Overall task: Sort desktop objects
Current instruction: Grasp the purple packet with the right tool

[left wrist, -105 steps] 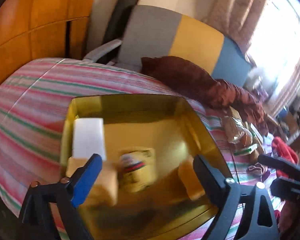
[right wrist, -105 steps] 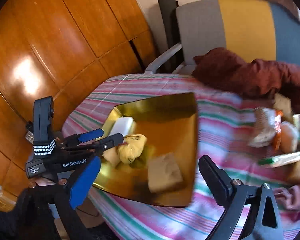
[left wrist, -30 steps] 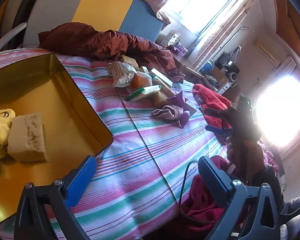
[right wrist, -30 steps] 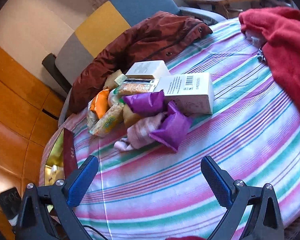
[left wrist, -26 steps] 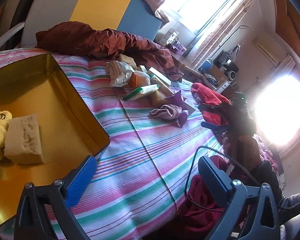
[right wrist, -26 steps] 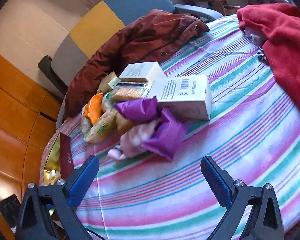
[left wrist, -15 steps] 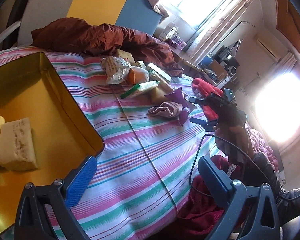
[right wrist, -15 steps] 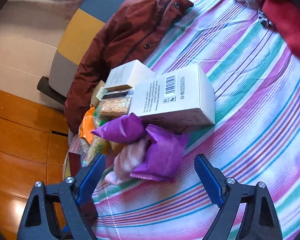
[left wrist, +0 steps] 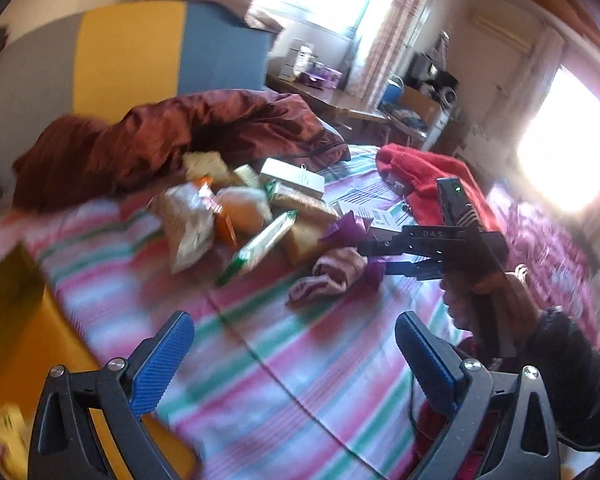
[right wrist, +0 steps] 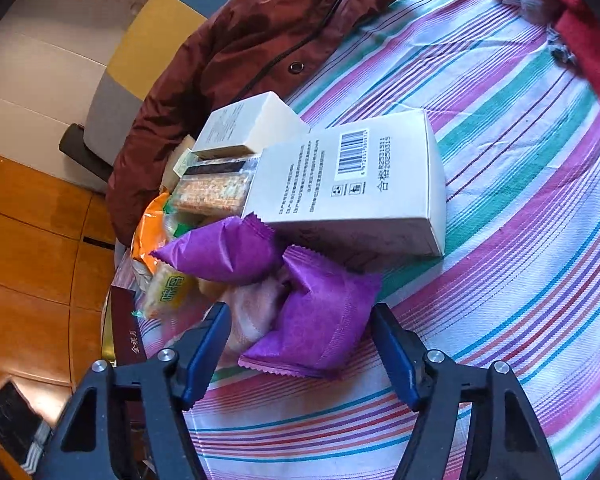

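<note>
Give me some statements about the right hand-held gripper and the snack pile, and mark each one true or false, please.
1. The right hand-held gripper is open, with a purple packet between its fingers. True.
2. The white barcode box stands upright on its end. False: it lies flat on the striped cloth.
3. The left hand-held gripper holds a packet. False: it is open and empty.
4. A brown jacket lies behind the pile. True.

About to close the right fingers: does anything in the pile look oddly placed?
Yes: a pink cloth lies among the packaged goods, tucked partly under the purple packet between the open right gripper's fingers, so closing may catch both.
</note>
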`<state>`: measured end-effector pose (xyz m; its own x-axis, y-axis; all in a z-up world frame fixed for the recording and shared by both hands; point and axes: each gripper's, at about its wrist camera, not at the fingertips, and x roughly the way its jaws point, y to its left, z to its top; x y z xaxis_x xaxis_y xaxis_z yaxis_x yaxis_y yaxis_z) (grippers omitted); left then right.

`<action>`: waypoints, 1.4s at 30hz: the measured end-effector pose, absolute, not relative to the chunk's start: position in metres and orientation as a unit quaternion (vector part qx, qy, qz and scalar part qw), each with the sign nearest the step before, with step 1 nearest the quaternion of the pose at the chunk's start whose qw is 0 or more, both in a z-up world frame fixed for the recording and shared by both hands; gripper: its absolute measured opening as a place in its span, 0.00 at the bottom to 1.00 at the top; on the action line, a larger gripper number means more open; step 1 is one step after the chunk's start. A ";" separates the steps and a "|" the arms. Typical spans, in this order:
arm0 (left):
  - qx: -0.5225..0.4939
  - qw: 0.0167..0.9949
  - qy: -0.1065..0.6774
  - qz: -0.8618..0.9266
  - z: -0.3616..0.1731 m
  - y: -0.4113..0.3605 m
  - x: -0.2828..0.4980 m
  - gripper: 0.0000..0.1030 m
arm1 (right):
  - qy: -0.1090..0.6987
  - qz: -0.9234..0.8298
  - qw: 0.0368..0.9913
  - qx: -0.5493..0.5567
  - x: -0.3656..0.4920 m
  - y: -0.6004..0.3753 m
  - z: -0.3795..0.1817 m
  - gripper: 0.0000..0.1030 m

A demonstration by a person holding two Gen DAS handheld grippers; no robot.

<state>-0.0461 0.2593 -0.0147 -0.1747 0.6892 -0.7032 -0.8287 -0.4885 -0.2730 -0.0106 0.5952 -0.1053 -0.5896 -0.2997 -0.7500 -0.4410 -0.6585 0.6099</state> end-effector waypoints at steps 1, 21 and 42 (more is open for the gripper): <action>-0.403 0.502 0.094 0.759 -0.015 0.267 -0.049 0.99 | 0.413 0.791 0.044 -0.450 -0.011 0.596 -0.106 0.71; -0.395 0.515 0.310 0.694 -0.083 0.395 -0.093 0.53 | 0.393 0.793 0.023 -0.465 -0.017 0.586 -0.106 0.60; -0.403 0.509 0.119 0.751 -0.020 0.306 -0.084 0.22 | 0.322 0.849 -0.049 -0.415 -0.013 0.558 -0.064 0.38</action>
<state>-0.0840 0.3062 -0.0202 -0.1564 0.6693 -0.7263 -0.8605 -0.4533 -0.2325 -0.0133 0.5579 -0.0637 -0.6506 -0.3509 -0.6735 -0.1845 -0.7873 0.5884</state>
